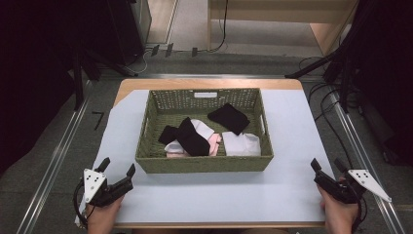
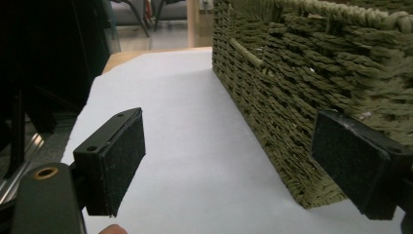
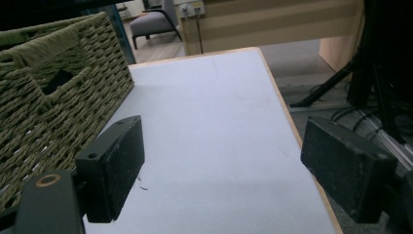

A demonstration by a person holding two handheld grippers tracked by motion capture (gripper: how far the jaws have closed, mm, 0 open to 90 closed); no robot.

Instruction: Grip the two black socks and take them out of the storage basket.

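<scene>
A green woven basket [image 1: 203, 164] stands in the middle of the table and holds several folded cloths: black ones [image 1: 229, 118], a white one [image 1: 241, 144] and a pink one [image 1: 215, 144]. My left gripper [image 1: 117, 167] rests at the table's front left, open and empty, just left of the basket's near corner [image 2: 311, 146]. At the front right my right gripper [image 1: 328, 165] is open too, with nothing between its jaws. In the right gripper view the basket's side wall with its handle hole [image 3: 58, 80] lies to the left of the gripper [image 3: 221, 170].
A pale sheet [image 1: 292, 126] covers the wooden table. Metal rails [image 1: 58, 156] run along both sides on the floor. Dark stands and cables [image 1: 336, 68] crowd the far right, and a wooden desk [image 1: 272, 9] stands at the back.
</scene>
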